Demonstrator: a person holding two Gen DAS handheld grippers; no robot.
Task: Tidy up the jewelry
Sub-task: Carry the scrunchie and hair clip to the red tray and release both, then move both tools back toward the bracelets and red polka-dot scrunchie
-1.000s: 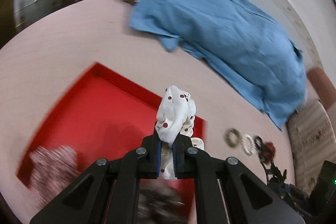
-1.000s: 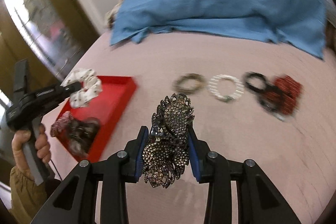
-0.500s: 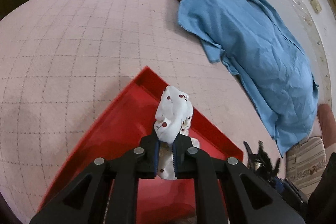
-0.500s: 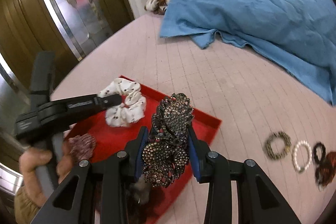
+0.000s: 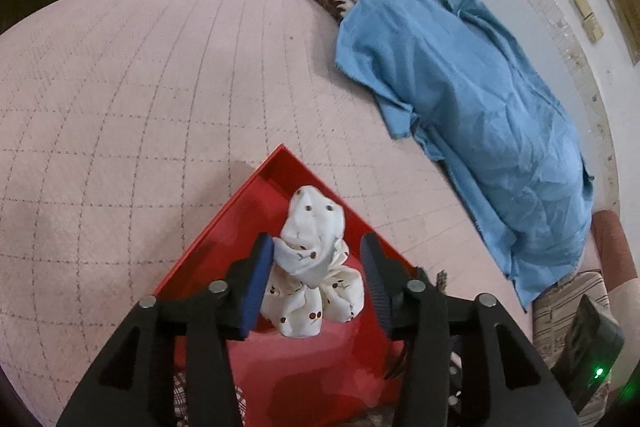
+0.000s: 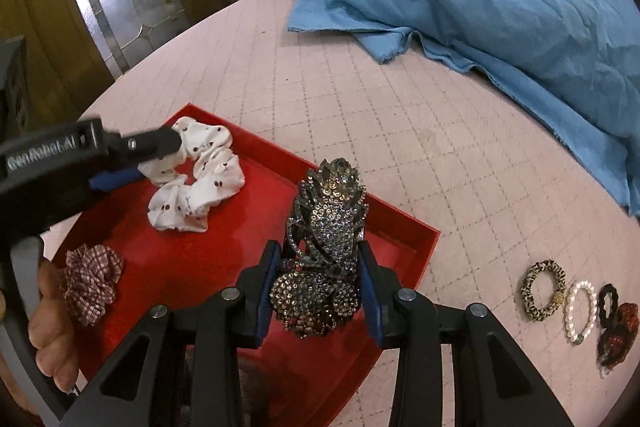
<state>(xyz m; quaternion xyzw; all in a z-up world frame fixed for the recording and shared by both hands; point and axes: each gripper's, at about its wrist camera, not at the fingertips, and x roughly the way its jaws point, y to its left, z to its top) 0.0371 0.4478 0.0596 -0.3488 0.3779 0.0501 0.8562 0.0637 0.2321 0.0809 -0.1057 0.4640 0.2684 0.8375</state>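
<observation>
While the left tongs [image 5: 316,269] gape around the white scrunchie [image 5: 314,267] near the red tray's [image 6: 416,247] far corner, the right tongs [image 6: 318,281] clamp the rhinestone clip [image 6: 324,247] over its right edge, with bare pink bed [image 6: 360,99] beyond.

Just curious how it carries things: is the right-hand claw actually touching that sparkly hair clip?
Touching. The right wrist view shows the right gripper with both blue pads pressed against the rhinestone hair clip, held over the red tray.

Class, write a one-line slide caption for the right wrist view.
Right gripper holds a rhinestone hair clip over the red tray.
</observation>
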